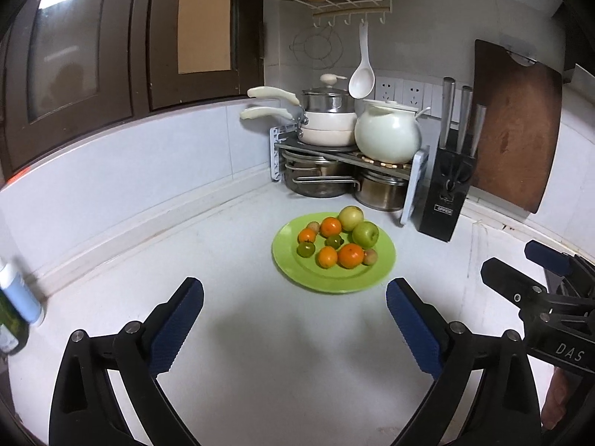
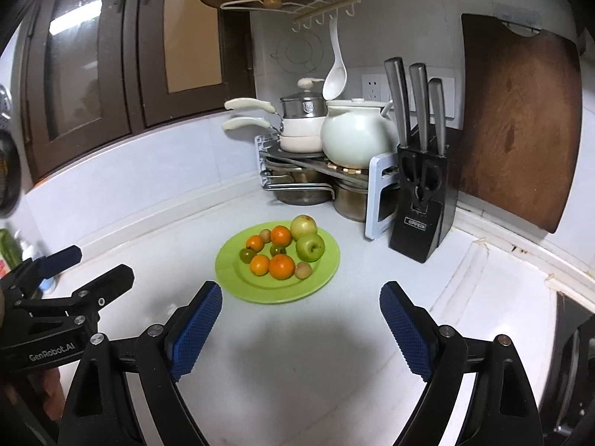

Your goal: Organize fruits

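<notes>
plate: green plate (image 1: 383, 260), round, flat on the counter, holding all the fruit
apples: green apple (image 1: 365, 233) at 2 o'clock; yellowish apple (image 1: 350, 217) at 12, touching it
oranges: four, largest orange (image 1: 350, 255) at 5 o'clock
small green fruits: two, near centre

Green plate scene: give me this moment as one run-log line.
left gripper: open, empty | right gripper: open, empty | green plate: fruit on it, untouched

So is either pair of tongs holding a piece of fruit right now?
No, the left tongs and right tongs both stand open and empty over the counter, with all the fruit lying on the green plate.
</notes>
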`<action>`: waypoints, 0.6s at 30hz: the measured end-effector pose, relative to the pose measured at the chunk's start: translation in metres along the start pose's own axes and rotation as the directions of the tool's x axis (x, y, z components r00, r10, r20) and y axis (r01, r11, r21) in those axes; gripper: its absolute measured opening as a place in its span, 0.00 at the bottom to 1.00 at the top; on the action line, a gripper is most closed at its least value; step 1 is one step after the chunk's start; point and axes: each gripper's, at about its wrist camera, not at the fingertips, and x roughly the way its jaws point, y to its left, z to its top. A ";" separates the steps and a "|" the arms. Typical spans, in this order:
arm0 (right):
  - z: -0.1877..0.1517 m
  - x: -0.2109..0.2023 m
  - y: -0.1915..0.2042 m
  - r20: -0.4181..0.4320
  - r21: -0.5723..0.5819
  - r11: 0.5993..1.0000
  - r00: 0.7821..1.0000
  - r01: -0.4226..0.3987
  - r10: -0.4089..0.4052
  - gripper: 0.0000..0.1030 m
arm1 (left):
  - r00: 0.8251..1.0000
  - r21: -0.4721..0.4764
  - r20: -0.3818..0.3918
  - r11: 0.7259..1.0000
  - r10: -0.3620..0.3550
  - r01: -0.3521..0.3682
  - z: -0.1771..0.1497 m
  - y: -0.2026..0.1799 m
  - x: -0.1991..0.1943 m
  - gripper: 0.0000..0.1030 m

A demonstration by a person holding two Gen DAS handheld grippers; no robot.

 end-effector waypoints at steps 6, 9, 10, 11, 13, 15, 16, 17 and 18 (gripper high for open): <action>-0.014 -0.028 -0.003 0.007 -0.018 1.000 1.000 -0.016 0.016 0.89 | 0.999 -0.016 0.012 0.999 0.032 -0.032 -0.017 -0.010 -0.032 1.00; -0.021 -0.039 -0.003 -0.001 -0.023 0.999 1.000 -0.029 0.029 0.89 | 0.999 -0.028 0.016 0.999 0.046 -0.045 -0.025 -0.012 -0.046 1.00; -0.024 -0.042 -0.002 -0.004 -0.027 0.999 0.999 -0.034 0.034 0.89 | 0.999 -0.029 0.017 0.998 0.051 -0.050 -0.028 -0.013 -0.050 1.00; -0.027 -0.046 -0.002 -0.005 -0.031 0.999 0.999 -0.040 0.040 0.89 | 0.998 -0.033 0.018 0.998 0.057 -0.056 -0.031 -0.014 -0.055 1.00; -0.031 -0.052 -0.001 -0.008 -0.038 0.998 0.999 -0.053 0.053 0.89 | 0.998 -0.041 0.016 0.998 0.055 -0.054 -0.035 -0.015 -0.062 1.00; -0.035 -0.057 -0.001 -0.009 -0.040 0.997 0.998 -0.066 0.066 0.89 | 0.998 -0.049 0.016 0.997 0.053 -0.053 -0.038 -0.016 -0.068 1.00; -0.036 -0.061 -0.001 -0.008 -0.041 0.997 0.997 -0.072 0.072 0.89 | 0.998 -0.050 0.018 0.997 0.055 -0.054 -0.040 -0.016 -0.072 1.00; -0.037 -0.064 -0.001 -0.008 -0.041 0.996 0.997 -0.076 0.076 0.89 | 0.998 -0.050 0.020 0.997 0.058 -0.057 -0.041 -0.017 -0.074 1.00; -0.038 -0.066 -0.001 -0.007 -0.042 0.996 0.997 -0.080 0.080 0.89 | 0.998 -0.050 0.020 0.997 0.063 -0.062 -0.042 -0.017 -0.077 1.00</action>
